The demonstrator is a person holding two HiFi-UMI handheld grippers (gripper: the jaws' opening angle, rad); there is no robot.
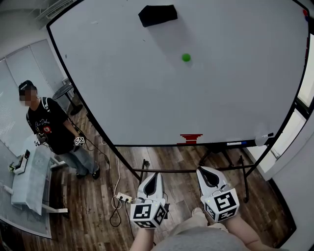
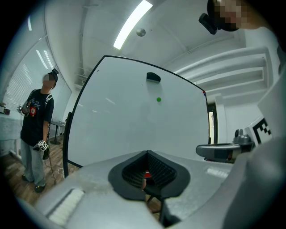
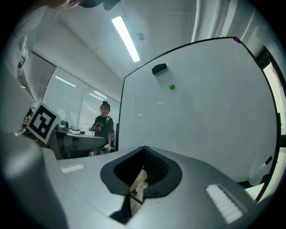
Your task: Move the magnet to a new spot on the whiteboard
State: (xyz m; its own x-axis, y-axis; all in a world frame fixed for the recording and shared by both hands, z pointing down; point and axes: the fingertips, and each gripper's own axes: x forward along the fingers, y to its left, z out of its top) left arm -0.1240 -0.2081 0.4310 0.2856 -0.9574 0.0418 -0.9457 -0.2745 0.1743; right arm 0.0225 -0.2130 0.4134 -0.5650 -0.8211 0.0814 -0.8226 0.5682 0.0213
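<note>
A small green magnet (image 1: 186,57) sticks to the upper middle of the large whiteboard (image 1: 221,98), below a black eraser (image 1: 158,15). Both grippers hang low in front of the board, well short of it and far below the magnet. My left gripper (image 1: 153,175) is shut with nothing in it, and my right gripper (image 1: 206,171) beside it is shut and empty too. The left gripper view shows the magnet (image 2: 158,99) far ahead above its closed jaws (image 2: 146,156). In the right gripper view the magnet (image 3: 172,87) sits high over the closed jaws (image 3: 144,154).
A red item (image 1: 191,138) and a marker (image 1: 267,135) rest on the board's bottom tray. The board's stand legs (image 1: 147,169) cross the wooden floor ahead. A person (image 1: 49,127) stands at the left near a table (image 1: 29,181), with cables (image 1: 117,196) on the floor.
</note>
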